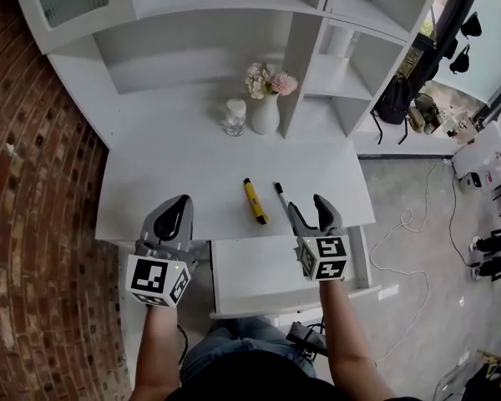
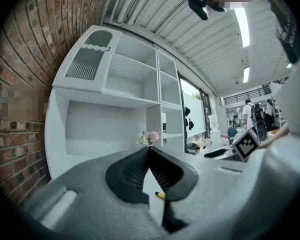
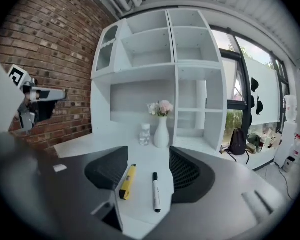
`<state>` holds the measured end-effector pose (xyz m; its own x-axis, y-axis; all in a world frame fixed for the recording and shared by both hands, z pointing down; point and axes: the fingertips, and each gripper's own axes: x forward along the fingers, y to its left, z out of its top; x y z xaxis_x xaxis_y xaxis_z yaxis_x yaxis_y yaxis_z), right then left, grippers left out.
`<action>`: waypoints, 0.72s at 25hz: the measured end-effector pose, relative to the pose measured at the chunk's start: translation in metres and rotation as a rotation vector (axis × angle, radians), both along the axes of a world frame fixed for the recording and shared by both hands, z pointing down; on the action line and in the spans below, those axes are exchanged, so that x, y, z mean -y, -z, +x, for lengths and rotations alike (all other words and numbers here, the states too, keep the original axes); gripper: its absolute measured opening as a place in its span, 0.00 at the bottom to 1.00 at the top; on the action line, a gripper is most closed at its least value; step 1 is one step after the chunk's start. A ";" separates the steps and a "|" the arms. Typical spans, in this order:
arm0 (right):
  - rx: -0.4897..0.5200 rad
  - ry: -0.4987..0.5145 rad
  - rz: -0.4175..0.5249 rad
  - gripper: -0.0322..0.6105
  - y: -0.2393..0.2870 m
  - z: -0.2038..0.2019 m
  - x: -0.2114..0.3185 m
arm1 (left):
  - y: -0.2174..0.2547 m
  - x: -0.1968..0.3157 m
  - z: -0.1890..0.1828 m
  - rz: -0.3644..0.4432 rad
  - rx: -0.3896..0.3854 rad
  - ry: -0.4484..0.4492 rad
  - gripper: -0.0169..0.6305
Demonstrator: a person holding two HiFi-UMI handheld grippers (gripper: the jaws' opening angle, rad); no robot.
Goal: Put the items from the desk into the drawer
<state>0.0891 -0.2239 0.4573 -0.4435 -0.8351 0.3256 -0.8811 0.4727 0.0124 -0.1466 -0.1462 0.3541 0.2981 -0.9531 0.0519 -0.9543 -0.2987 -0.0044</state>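
A yellow marker [image 1: 255, 201] and a black-and-white marker [image 1: 280, 195] lie side by side on the white desk [image 1: 167, 182], close to its front edge. Below that edge the white drawer [image 1: 250, 278] stands pulled out. My right gripper [image 1: 307, 205] hovers over the drawer's right part, open and holding nothing. In the right gripper view [image 3: 148, 149] the yellow marker [image 3: 127, 180] and the other marker [image 3: 155, 191] lie just ahead of the jaws. My left gripper [image 1: 182, 200] is at the drawer's left, by the desk edge, shut [image 2: 149, 149] on nothing.
A white vase with pink flowers [image 1: 265, 98] and a small glass jar [image 1: 234, 117] stand at the back of the desk under the white shelf unit [image 1: 317, 23]. A brick wall [image 1: 25, 224] is at the left. A backpack [image 1: 394, 100] and cables lie on the floor at the right.
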 end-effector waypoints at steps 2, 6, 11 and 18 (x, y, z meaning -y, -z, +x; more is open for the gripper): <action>-0.032 0.009 -0.078 0.47 -0.029 -0.003 0.013 | -0.004 0.000 -0.003 -0.012 0.002 0.014 0.02; -0.098 -0.005 -0.268 0.46 -0.089 0.001 0.037 | -0.015 -0.001 -0.008 -0.048 -0.018 0.030 0.02; -0.174 0.010 -0.460 0.45 -0.145 -0.003 0.050 | -0.028 0.001 -0.014 -0.091 -0.030 0.047 0.02; -0.237 0.037 -0.644 0.41 -0.193 -0.006 0.049 | -0.040 0.002 -0.013 -0.134 -0.006 0.047 0.02</action>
<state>0.0831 -0.2731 0.6501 -0.3239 -0.4281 0.8437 -0.8723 0.4805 -0.0910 -0.1595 -0.1480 0.3938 0.2535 -0.9509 0.1776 -0.9673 -0.2508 0.0380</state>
